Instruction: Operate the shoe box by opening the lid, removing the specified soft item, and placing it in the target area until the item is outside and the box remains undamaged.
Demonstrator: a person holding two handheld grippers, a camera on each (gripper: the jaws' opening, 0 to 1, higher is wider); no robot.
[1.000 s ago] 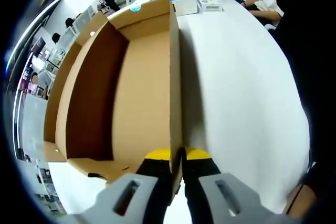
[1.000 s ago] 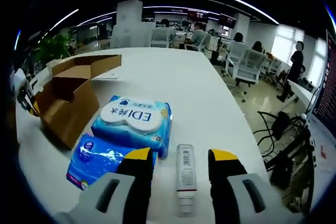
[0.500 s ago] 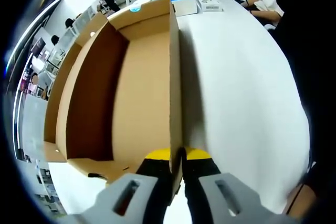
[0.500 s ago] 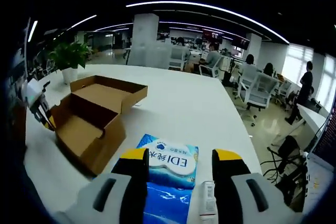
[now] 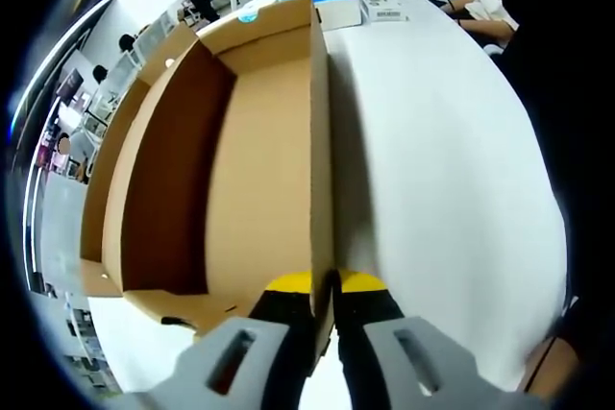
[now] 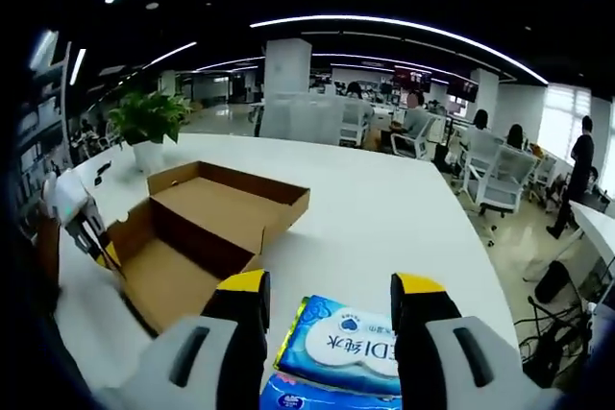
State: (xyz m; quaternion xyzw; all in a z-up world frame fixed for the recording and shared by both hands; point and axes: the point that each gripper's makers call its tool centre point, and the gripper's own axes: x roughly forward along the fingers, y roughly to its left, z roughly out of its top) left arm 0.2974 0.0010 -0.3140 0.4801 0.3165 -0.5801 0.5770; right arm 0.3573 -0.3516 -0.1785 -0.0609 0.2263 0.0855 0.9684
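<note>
While our left claw (image 5: 324,285) pinches the near end of the box wall between its yellow tips, we look straight down the length of the cardboard shoe box (image 5: 240,132), and its inside is bare brown card. That wall runs away from us along the box's long axis, with the white surface (image 5: 442,170) spreading out to its right.

Over on the other side, our right claw (image 6: 331,287) hangs with its jaws apart and nothing between them. Just beyond its tips, low in the right gripper view, lies the soft item, a blue and white pack of wipes (image 6: 348,349), flat on the surface and clear of the box. A second blue pack (image 6: 317,398) peeks out just nearer to us, touching or stacked under the first; we cannot tell which.

So here is the relation that counts: the wipes sit dead ahead and below the right claw, between its two tips as we see them, long side lying across the jaws' line. The open box (image 6: 207,228) lies ahead to the left, lid folded back, and at its left end we catch the left claw (image 6: 91,237) on the wall. The right claw is plainly the nearer one to the pack.

We judge the box opened and emptied, undamaged as far as we can see.
</note>
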